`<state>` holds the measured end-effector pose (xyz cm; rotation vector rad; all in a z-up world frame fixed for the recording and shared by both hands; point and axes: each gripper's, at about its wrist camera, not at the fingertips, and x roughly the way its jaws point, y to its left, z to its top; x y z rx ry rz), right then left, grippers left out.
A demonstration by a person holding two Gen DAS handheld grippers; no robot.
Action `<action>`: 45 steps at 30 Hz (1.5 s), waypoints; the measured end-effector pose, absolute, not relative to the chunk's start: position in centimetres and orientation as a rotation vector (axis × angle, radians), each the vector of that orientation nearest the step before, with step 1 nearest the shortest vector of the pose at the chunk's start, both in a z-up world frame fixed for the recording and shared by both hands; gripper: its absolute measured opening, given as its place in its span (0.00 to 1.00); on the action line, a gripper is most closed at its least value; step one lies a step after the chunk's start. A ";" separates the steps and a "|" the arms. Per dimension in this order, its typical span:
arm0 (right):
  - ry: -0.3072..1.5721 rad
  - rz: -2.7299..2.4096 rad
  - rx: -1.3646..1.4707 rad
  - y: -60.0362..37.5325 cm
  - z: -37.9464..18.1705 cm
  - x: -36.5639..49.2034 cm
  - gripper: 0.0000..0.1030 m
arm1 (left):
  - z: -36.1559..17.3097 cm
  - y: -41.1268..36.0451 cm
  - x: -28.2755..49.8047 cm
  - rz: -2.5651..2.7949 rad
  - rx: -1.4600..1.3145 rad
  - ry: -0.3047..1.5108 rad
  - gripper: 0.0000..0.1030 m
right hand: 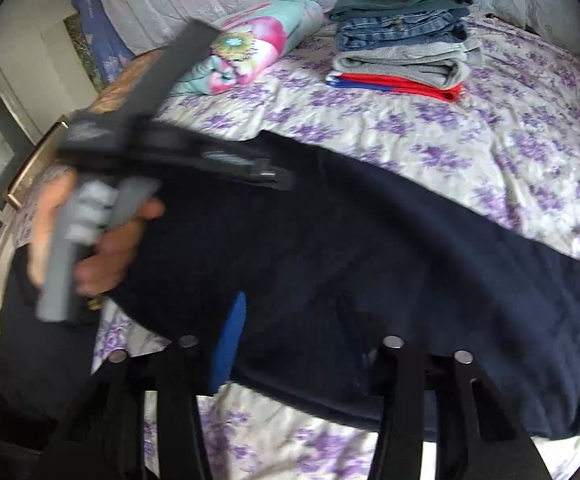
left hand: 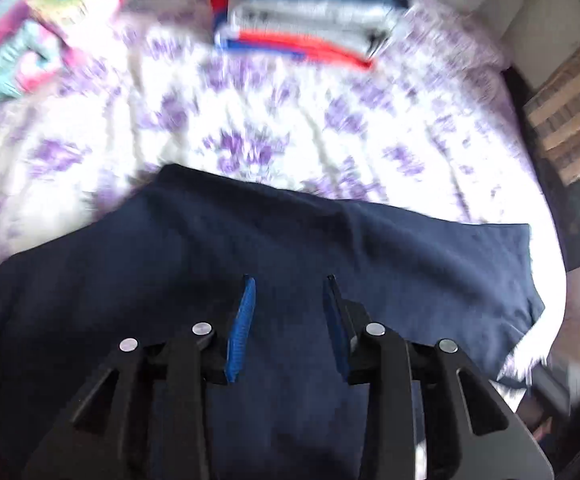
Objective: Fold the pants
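Dark navy pants (left hand: 274,240) lie spread flat on the purple-flowered bedsheet (left hand: 250,120); they also fill the middle of the right wrist view (right hand: 370,264). My left gripper (left hand: 290,292) hovers over the pants with its blue fingertips (left hand: 244,320) apart and nothing between them. It shows blurred in the right wrist view (right hand: 274,178), held by a hand at the left. My right gripper (right hand: 298,312) is low over the pants' near edge; one blue pad (right hand: 232,340) shows, the other is lost against the dark cloth.
A stack of folded clothes (right hand: 402,44) sits at the far side of the bed, with a red and blue piece at the bottom. A pink and teal pillow (right hand: 250,48) lies left of it. A wall and a framed picture are at the left.
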<state>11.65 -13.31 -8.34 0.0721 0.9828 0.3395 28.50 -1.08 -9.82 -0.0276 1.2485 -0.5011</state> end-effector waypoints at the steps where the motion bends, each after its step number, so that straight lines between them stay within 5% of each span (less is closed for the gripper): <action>1: 0.978 0.344 0.065 -12.7 -8.7 11.3 0.39 | -10.9 -1.1 29.0 -0.501 -0.037 1.265 0.31; 6: 1.108 0.382 0.079 -10.1 -12.4 12.2 0.35 | -11.7 0.2 28.9 -0.537 -0.028 1.244 0.21; 7: 1.151 0.404 0.103 -9.8 -13.3 12.2 0.35 | -12.0 0.5 29.2 -0.533 -0.033 1.248 0.13; 11: 1.100 0.375 0.048 -8.5 -13.7 11.5 0.38 | -12.6 1.7 30.5 -0.528 -0.085 1.265 0.02; 18: 1.078 0.364 0.245 -11.6 -11.5 10.1 0.61 | -12.6 1.6 29.9 -0.531 -0.060 1.220 0.02; 24: 0.905 0.060 0.510 -25.4 -8.9 1.9 0.77 | -11.9 0.4 28.0 -0.476 0.041 1.180 0.02; 31: 0.788 -0.240 0.862 -38.6 -11.6 -6.5 0.77 | -9.7 2.7 18.5 -0.508 0.026 1.113 0.09; 45: 0.782 -0.143 0.986 -42.1 -15.3 -1.6 0.77 | -12.5 4.7 12.7 -0.489 -0.021 1.146 0.09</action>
